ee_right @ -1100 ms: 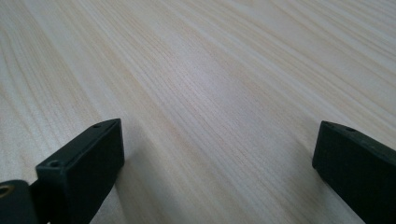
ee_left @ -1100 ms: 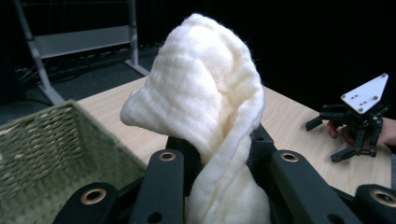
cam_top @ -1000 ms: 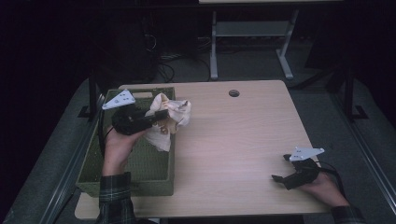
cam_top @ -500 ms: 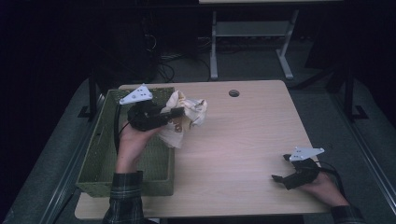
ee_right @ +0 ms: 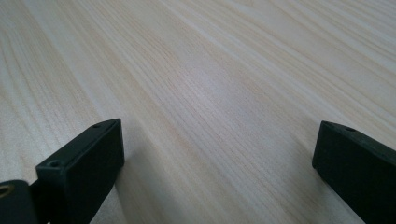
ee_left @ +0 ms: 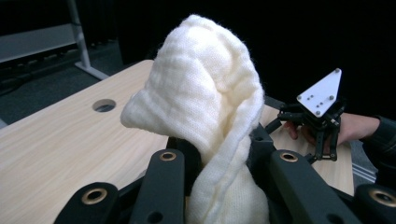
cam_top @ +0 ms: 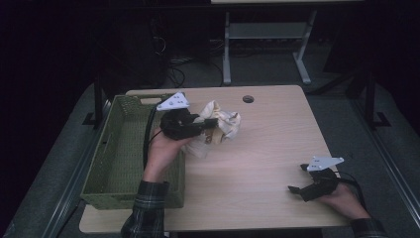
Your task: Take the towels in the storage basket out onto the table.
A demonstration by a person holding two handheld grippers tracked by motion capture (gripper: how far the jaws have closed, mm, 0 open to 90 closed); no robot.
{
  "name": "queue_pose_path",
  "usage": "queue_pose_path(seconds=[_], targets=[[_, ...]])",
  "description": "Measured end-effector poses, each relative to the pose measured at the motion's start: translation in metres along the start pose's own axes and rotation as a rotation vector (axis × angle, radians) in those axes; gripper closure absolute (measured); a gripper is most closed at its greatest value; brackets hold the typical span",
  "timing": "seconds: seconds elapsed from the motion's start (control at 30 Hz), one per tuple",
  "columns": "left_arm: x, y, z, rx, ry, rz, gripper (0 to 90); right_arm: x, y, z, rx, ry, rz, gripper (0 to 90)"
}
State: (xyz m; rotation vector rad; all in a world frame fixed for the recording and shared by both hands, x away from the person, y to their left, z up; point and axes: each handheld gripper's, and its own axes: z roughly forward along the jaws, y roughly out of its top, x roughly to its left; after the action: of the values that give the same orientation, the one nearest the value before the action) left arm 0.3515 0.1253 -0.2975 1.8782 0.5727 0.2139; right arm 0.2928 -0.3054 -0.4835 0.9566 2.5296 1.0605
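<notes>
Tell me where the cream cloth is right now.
In the high view the cream cloth is clamped in the left gripper, over the table just right of the green basket.

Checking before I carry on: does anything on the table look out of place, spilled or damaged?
Nothing stands out. The cream cloth is bunched up, but only because the left gripper holds it above the table, beside the green basket. Nothing looks spilled or torn.

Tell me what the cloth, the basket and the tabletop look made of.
Cloth: soft cream knit or terry, fuzzy surface.
Basket: green woven mesh, probably plastic or wicker.
Tabletop: pale wood-grain, matte, likely laminate.
</notes>
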Motion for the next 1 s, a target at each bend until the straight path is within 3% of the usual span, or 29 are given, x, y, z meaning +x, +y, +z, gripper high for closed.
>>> queue_pose_path(seconds=[0.4,0.7,0.83,1.0], targets=[[-0.02,0.001,0.038,0.025,-0.062,0.026,73.8,0.0,0.0,0.0,-0.001,0.001,0.003,1.9],[-0.029,-0.008,0.066,0.05,-0.071,0.021,74.2,0.0,0.0,0.0,-0.001,0.001,0.004,1.9],[-0.033,-0.014,0.076,0.05,-0.086,0.001,74.2,0.0,0.0,0.0,0.0,0.001,0.004,1.9],[-0.041,-0.023,0.094,0.1,-0.103,0.009,74.2,0.0,0.0,0.0,0.0,-0.001,0.0,2.0]])
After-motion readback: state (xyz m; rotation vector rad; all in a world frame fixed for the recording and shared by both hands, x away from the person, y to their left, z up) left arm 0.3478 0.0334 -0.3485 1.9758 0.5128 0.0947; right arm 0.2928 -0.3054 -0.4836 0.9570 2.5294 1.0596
